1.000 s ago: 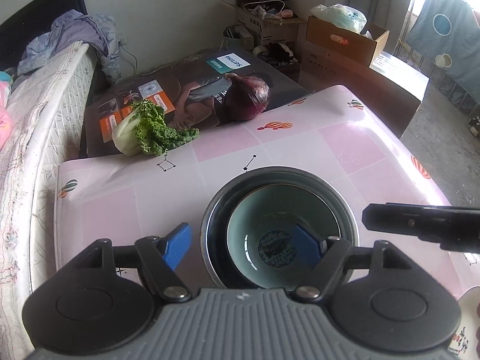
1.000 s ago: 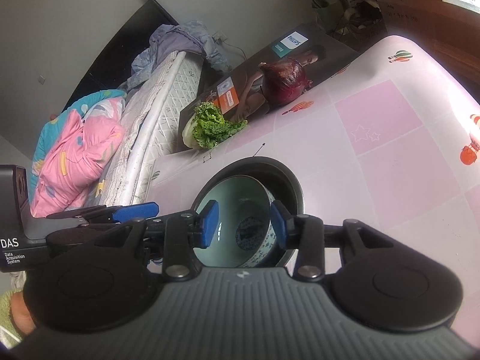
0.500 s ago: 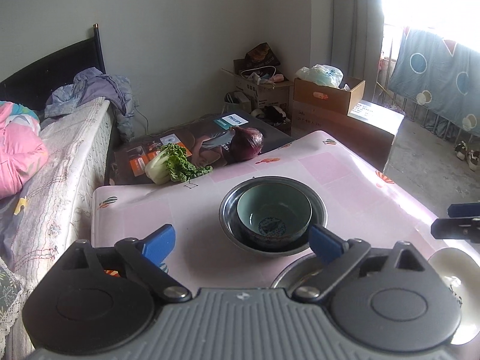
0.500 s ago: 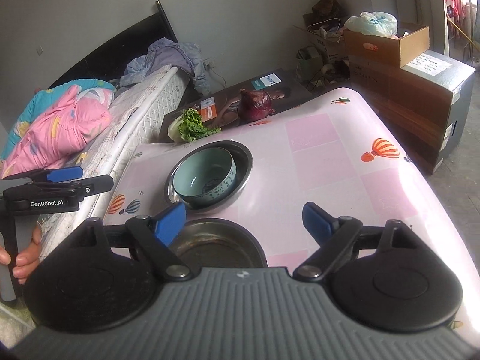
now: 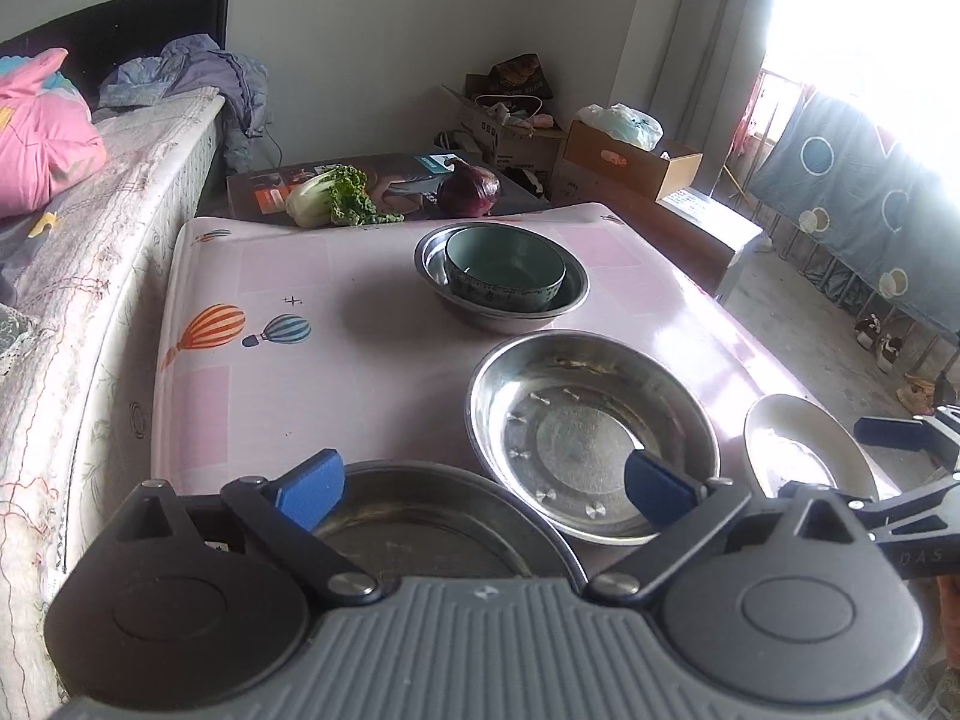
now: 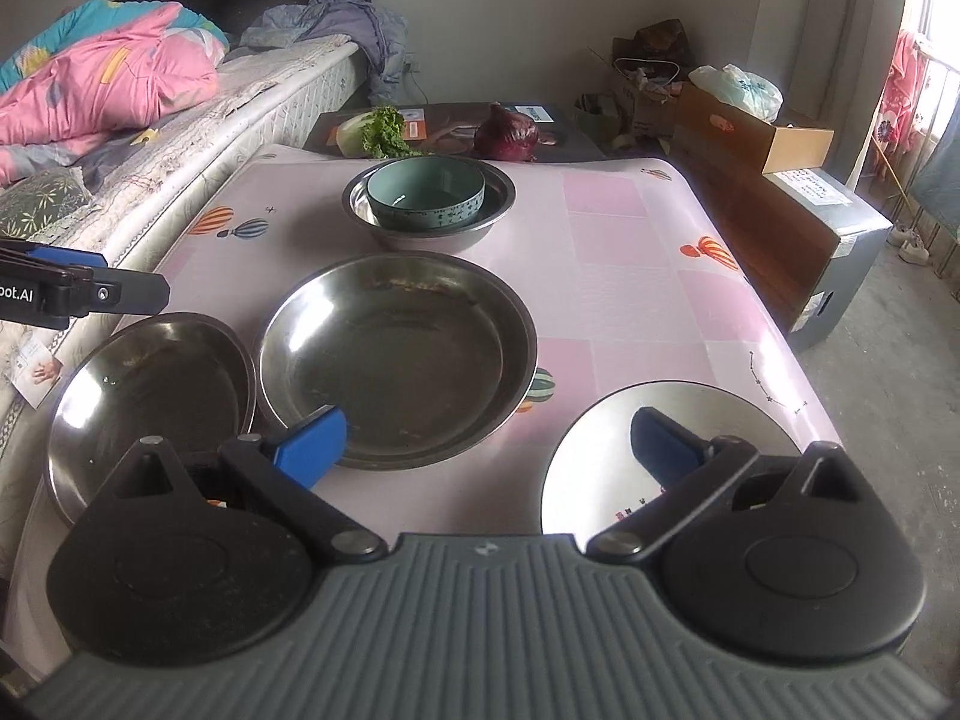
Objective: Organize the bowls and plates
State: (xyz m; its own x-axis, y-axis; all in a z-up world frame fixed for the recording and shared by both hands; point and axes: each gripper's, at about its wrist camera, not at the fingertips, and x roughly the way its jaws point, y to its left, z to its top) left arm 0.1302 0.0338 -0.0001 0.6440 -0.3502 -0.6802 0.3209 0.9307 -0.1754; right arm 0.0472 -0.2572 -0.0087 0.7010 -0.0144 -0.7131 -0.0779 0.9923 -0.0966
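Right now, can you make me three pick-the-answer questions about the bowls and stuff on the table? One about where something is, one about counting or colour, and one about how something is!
1. Where is the green bowl?
A. inside a metal bowl
B. on the bed
C. on the floor

2. How many shiny metal dishes hold nothing?
A. none
B. two
C. five

3. How are the right gripper's jaws?
A. clamped on the onion
B. clamped on a plate
C. wide apart, holding nothing

Answers:
1 A: it sits in the far metal bowl.
2 B: the large metal dish and the smaller metal dish are bare.
3 C: the right gripper is opening, nothing between its pads.
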